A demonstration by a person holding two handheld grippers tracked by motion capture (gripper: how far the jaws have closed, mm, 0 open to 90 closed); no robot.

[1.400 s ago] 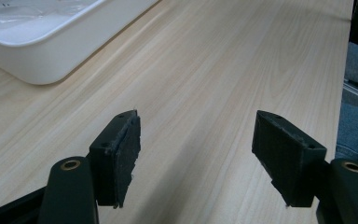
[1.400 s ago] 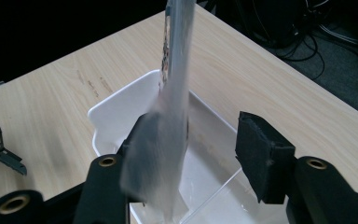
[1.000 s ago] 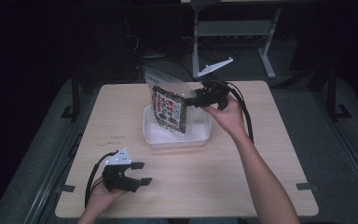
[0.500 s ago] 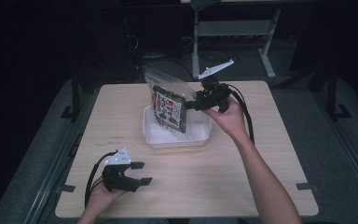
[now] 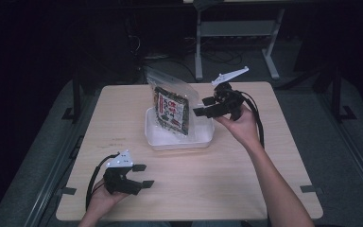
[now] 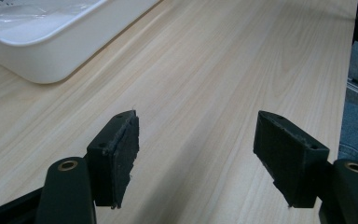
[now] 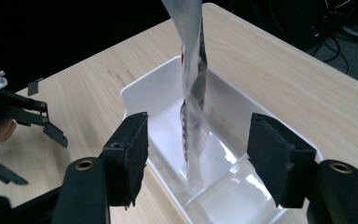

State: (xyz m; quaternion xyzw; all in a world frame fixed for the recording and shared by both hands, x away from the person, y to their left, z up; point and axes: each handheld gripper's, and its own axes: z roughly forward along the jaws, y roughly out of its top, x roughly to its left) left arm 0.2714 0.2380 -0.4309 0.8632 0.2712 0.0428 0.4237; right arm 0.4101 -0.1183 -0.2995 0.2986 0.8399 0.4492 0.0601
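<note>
Standing packet (image 5: 172,111) in tray (image 5: 178,141), print unreadable | left gripper (image 5: 142,176) spread | right gripper (image 5: 200,106) spread

Light falls from overhead onto the table (image 5: 264,156), leaving the surroundings nearly black. Glare whitens the tray (image 7: 168,88); the bag (image 7: 193,70) looks perhaps slightly blurred.

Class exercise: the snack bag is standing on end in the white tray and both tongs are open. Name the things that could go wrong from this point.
1. The snack bag stands on its edge in the white tray, and the right tongs are open beside it, so nothing grips it; it may topple out.
2. In the right gripper view the bag looks thin and twisted, so closing could crumple it or slip off.
3. The left tongs rest open near the table's front edge, probably too far to steady the tray.
</note>
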